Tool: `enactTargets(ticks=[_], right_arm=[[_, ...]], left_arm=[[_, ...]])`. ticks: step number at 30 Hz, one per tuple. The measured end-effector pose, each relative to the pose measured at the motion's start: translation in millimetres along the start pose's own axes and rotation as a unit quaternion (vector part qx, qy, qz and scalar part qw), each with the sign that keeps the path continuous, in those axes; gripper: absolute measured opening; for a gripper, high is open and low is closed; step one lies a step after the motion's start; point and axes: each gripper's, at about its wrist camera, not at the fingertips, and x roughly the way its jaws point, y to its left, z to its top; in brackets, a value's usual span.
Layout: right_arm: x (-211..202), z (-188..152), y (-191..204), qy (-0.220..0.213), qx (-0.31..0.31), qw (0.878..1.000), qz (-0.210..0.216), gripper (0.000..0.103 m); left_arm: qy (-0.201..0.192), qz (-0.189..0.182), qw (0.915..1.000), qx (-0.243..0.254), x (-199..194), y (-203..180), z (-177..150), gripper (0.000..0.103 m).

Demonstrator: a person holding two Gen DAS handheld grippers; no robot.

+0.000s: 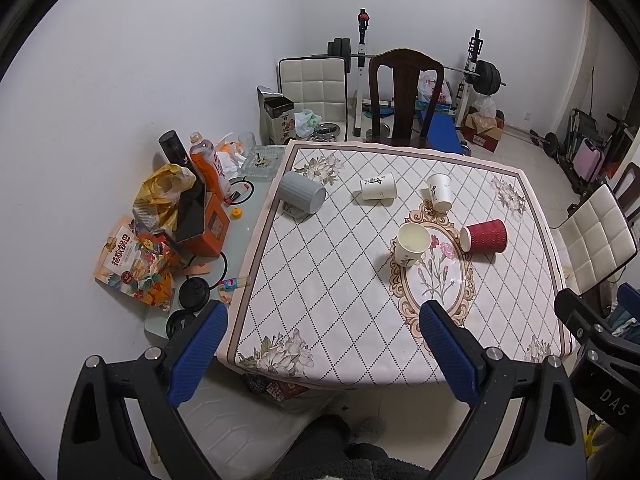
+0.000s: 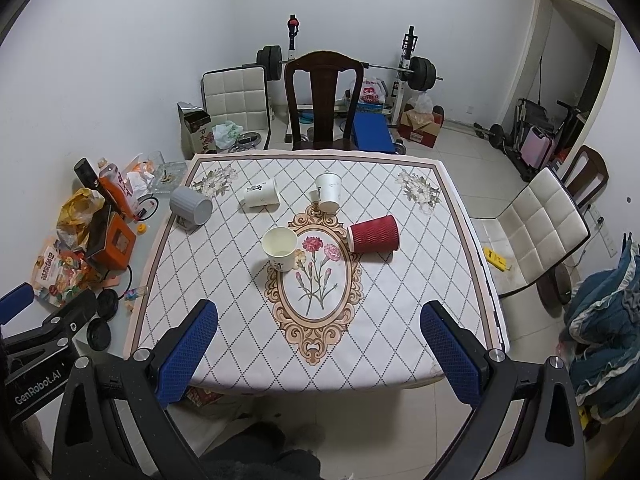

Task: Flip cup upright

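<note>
On the patterned tablecloth (image 2: 224, 320) lie several cups. A red ribbed paper cup (image 2: 374, 234) (image 1: 484, 236) lies on its side right of centre. A grey ribbed cup (image 2: 191, 208) (image 1: 302, 194) lies on its side at the left edge. A white paper cup (image 2: 261, 194) (image 1: 378, 187) lies on its side at the back. A second white cup (image 2: 329, 192) (image 1: 440, 192) at the back leans tilted. A cream cup (image 2: 280, 249) (image 1: 412, 243) stands upright near the centre. My left gripper (image 1: 324, 348) and right gripper (image 2: 320, 344) are open and empty, above the table's near edge.
Snack bags, an orange box (image 1: 208, 228), bottles and a glass ashtray (image 1: 260, 162) crowd the table's left strip. A dark wooden chair (image 2: 323, 100) stands behind the table, a white padded chair (image 2: 536, 228) at its right. A barbell rack (image 2: 348, 66) stands by the back wall.
</note>
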Motion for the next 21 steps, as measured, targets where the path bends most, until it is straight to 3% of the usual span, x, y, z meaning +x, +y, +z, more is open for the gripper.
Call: enactTargets(ticks=[21], right_arm=[[-0.9,-1.4,5.0,0.001,0.001,1.000,0.001,0.102]], left_arm=[[0.001,0.000,1.0000,0.000,-0.5,1.1,0.0,0.098]])
